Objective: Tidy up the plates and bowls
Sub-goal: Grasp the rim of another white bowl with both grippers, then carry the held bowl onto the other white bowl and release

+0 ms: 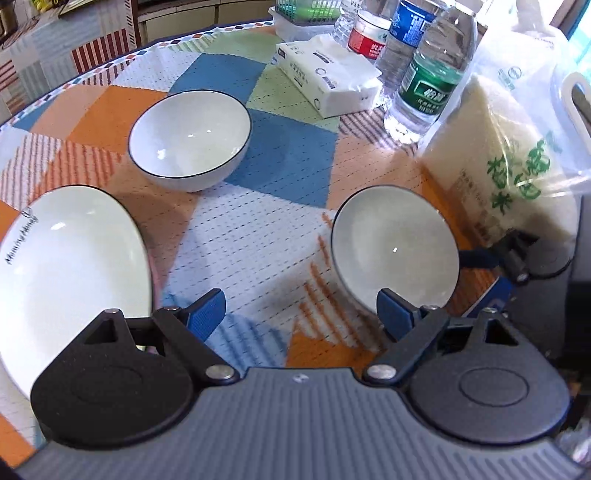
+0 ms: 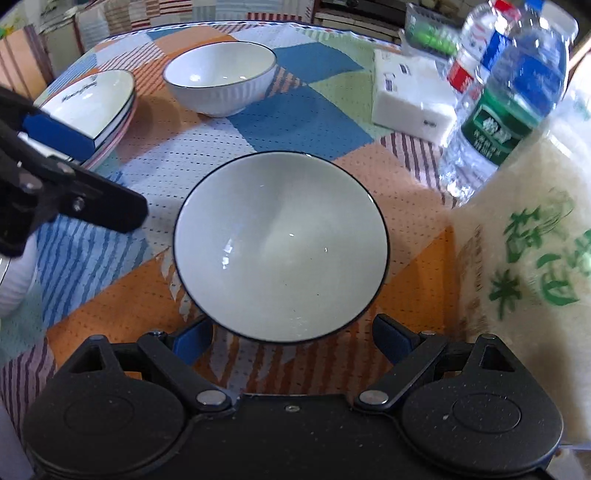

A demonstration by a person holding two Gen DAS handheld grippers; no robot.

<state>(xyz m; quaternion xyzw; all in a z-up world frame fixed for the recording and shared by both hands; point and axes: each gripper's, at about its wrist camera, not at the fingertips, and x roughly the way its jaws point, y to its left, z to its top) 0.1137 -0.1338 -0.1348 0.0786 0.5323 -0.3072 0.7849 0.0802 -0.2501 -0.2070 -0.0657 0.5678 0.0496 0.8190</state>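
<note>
A white bowl with a dark rim (image 2: pixel 280 247) sits on the patchwork tablecloth just ahead of my right gripper (image 2: pixel 291 338), which is open with its jaws on either side of the bowl's near edge. The same bowl (image 1: pixel 395 247) shows in the left wrist view, with the right gripper (image 1: pixel 495 258) beside it. A second, ribbed white bowl (image 1: pixel 190 134) (image 2: pixel 219 79) stands farther back. A stack of white plates (image 1: pixel 70 266) (image 2: pixel 92 98) lies at the left. My left gripper (image 1: pixel 301 317) is open and empty over the cloth between plates and near bowl; it also shows in the right wrist view (image 2: pixel 55 140).
A large bag of rice (image 1: pixel 498 162) (image 2: pixel 524 251) stands at the right. Water bottles (image 1: pixel 428 74) (image 2: pixel 509 103), a tissue pack (image 1: pixel 328 79) (image 2: pixel 410 96), a red-labelled jar (image 1: pixel 369 35) and a basket (image 1: pixel 306 13) crowd the back right. Chairs stand beyond the table's far edge.
</note>
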